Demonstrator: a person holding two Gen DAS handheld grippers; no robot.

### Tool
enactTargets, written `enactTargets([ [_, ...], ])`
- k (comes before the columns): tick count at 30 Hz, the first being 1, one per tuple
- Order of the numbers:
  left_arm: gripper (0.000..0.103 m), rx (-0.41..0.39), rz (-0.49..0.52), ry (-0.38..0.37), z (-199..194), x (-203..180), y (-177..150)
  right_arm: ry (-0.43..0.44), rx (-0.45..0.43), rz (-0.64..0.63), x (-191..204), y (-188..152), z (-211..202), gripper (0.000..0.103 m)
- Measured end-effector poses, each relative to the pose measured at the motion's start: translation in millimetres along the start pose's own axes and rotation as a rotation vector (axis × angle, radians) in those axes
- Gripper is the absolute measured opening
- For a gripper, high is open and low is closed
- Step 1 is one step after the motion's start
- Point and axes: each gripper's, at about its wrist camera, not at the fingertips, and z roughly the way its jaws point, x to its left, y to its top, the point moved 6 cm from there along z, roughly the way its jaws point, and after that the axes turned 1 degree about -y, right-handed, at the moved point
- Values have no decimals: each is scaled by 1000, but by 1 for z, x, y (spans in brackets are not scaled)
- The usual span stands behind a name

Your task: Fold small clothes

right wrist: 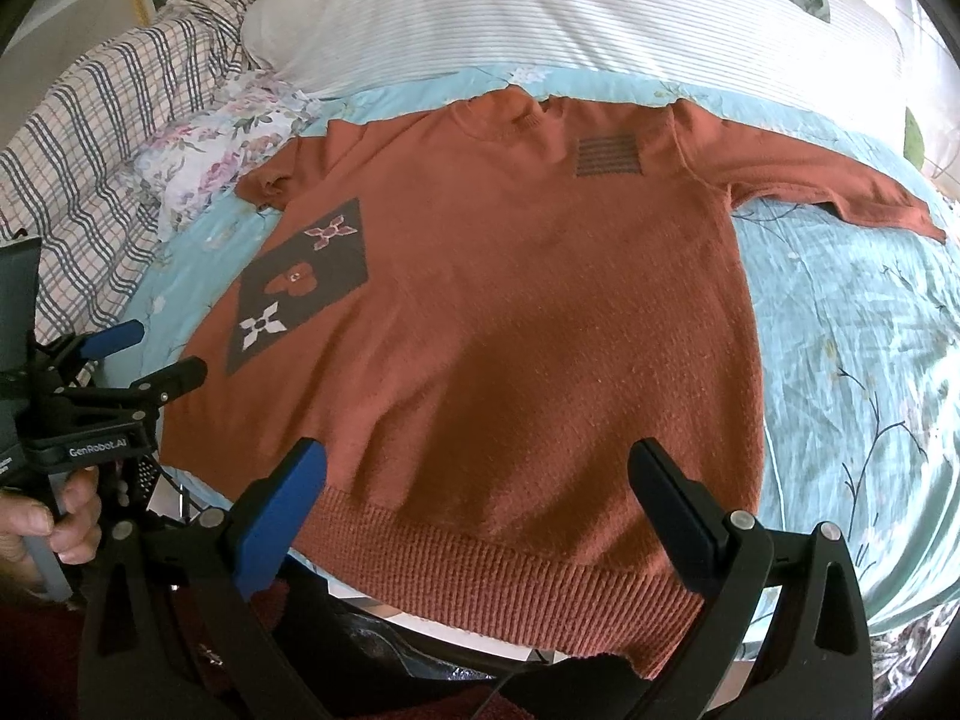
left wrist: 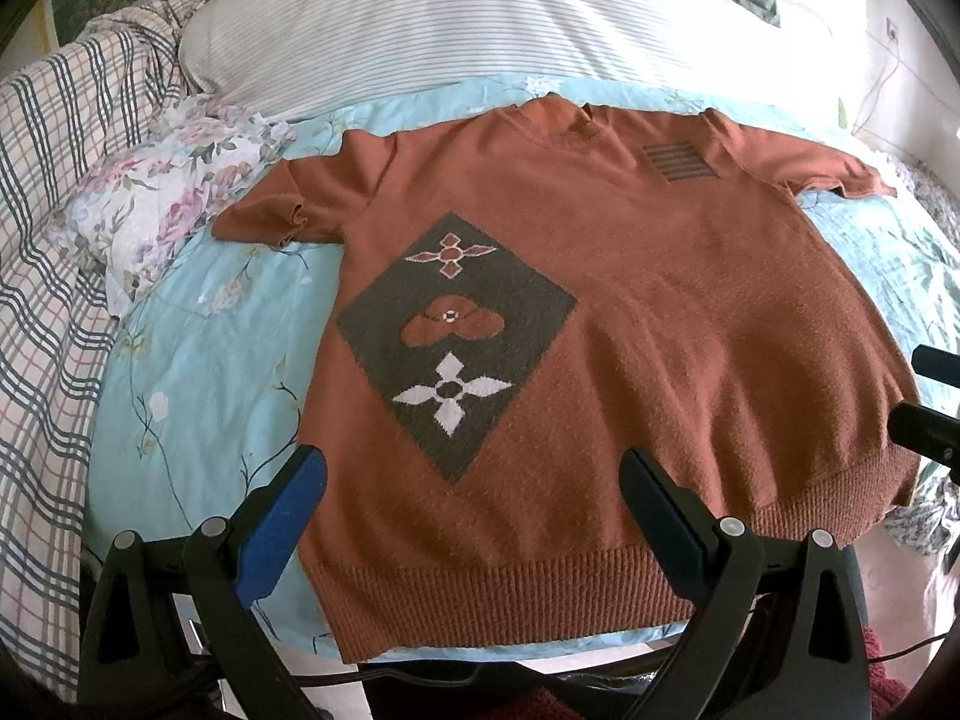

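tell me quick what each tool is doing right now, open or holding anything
Left tool: open, holding nothing, above the hem of the rust-orange knitted sweater.
Right tool: open, holding nothing, above the same hem.

Daylight is admitted from two o'clock, where highlights are blown out. Edges are bowed and vignetted by fisheye distortion.

A home bedroom: bed [left wrist: 198, 360] with floral quilt, striped pillow [left wrist: 420, 24].
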Motion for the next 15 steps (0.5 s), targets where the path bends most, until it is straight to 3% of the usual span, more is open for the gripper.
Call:
enactTargets([
  [7, 99, 6, -1, -5, 1, -2, 1, -39, 52, -22, -1, -2, 4, 101],
  [10, 98, 20, 0, -2, 2, 0, 0, 4, -3, 0, 0, 0, 2, 101],
  [15, 98, 39, 9, 2, 3, 2, -1, 21, -8, 15, 0, 1, 3, 101],
])
